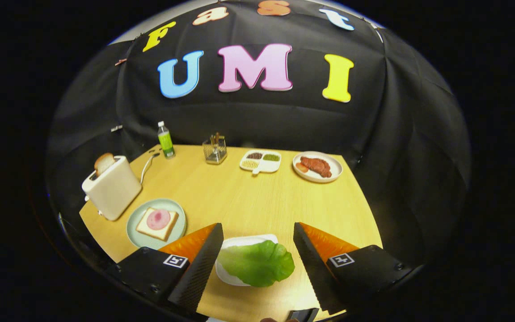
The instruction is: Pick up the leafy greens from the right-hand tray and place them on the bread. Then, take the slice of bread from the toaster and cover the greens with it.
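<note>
A green lettuce leaf (257,263) lies on a small white tray (239,243) between my fingers, which stand wide apart on either side without touching it. My gripper (257,232) is open. To the left, beyond the left finger, a pale green plate (137,232) holds a slice of bread (157,223) topped with a pink round of ham. Further left stands a cream toaster (110,188) with a second bread slice (104,163) sticking up out of its slot.
At the back of the wooden table (248,197) are a green bottle (165,141), a clear glass holder (215,150), a white divided dish (260,161) and a plate of meat (317,167). The toaster's cord runs toward the bottle.
</note>
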{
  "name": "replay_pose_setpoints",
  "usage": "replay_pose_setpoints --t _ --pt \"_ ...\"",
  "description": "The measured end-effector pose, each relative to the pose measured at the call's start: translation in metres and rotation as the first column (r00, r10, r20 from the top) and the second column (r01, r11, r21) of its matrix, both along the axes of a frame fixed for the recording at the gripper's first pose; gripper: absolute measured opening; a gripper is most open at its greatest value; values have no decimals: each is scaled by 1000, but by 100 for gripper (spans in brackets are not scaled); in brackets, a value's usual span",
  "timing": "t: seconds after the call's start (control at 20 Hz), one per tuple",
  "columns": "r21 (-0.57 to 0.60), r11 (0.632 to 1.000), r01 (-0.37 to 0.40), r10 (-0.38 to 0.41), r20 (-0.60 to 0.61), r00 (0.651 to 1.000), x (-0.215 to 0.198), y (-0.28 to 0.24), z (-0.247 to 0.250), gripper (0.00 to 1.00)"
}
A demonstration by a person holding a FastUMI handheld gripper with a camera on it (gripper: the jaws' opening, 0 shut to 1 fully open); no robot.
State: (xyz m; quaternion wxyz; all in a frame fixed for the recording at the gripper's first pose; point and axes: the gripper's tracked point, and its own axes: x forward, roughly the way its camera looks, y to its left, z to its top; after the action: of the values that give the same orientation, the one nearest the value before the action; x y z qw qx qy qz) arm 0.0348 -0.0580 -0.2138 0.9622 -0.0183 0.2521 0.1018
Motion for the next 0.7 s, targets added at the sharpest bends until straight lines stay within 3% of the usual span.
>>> replay_pose_setpoints --t 0.25,0.7 --pt "-41 995 -96 90 -120 989 1 -5 -55 98" --pt "-129 958 -257 225 -219 949 0 11 -123 98"
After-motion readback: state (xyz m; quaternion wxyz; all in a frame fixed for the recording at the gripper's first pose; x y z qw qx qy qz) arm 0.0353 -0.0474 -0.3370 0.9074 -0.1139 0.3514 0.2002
